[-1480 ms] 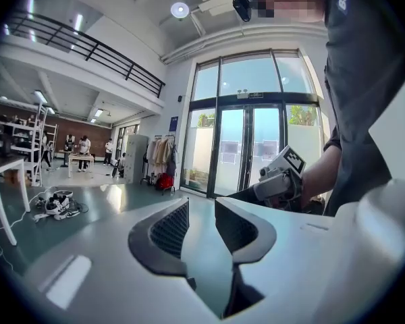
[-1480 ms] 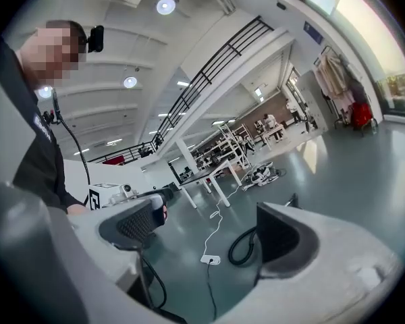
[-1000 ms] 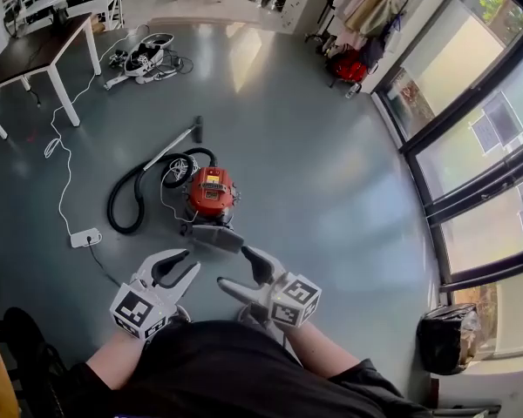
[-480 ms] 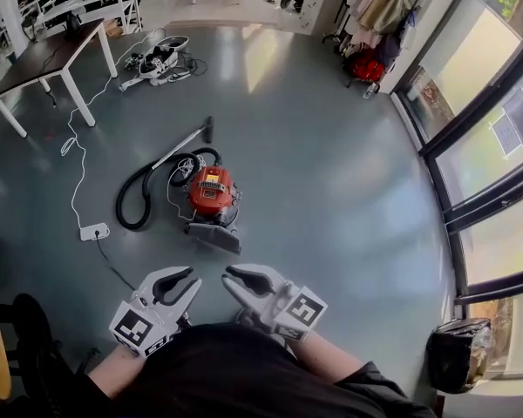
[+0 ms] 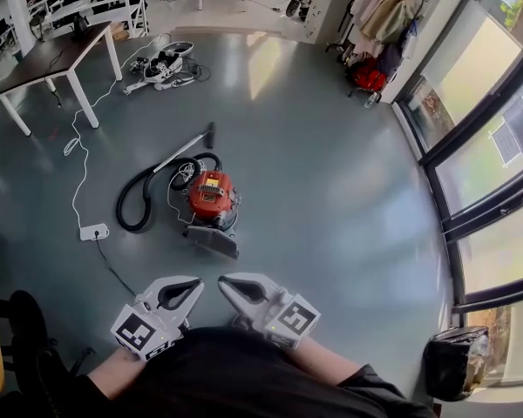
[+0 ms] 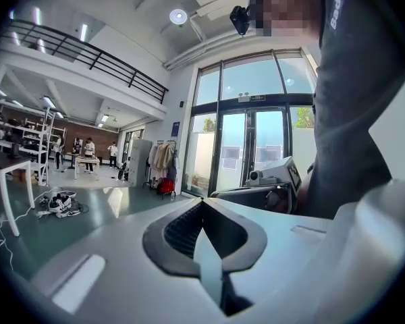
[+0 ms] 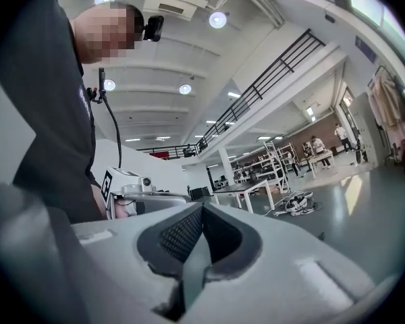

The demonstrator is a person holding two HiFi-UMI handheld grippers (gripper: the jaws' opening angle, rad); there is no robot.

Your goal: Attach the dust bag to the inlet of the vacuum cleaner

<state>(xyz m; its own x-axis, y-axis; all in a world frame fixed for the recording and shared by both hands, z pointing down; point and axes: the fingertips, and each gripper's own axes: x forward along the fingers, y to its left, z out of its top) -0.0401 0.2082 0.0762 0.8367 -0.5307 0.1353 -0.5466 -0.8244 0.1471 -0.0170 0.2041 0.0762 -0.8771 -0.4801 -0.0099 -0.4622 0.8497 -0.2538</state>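
Note:
The red vacuum cleaner sits on the grey floor, its grey lid hanging open toward me. A black hose loops at its left and the wand lies beyond. I can make out no dust bag. My left gripper and right gripper hover close to my body, well short of the vacuum, with their tips almost facing each other. Both are shut and hold nothing. In the left gripper view the jaws meet with nothing between them. The right gripper view shows the same.
A white power strip with its cord lies left of the hose. A table stands at the far left, with gear on the floor beside it. Clothes rack and red bag are at the back right, glass doors on the right, a bin near me.
Both grippers went from open to shut with nothing in them. They drew back toward my body and away from the vacuum. The vacuum has not moved.

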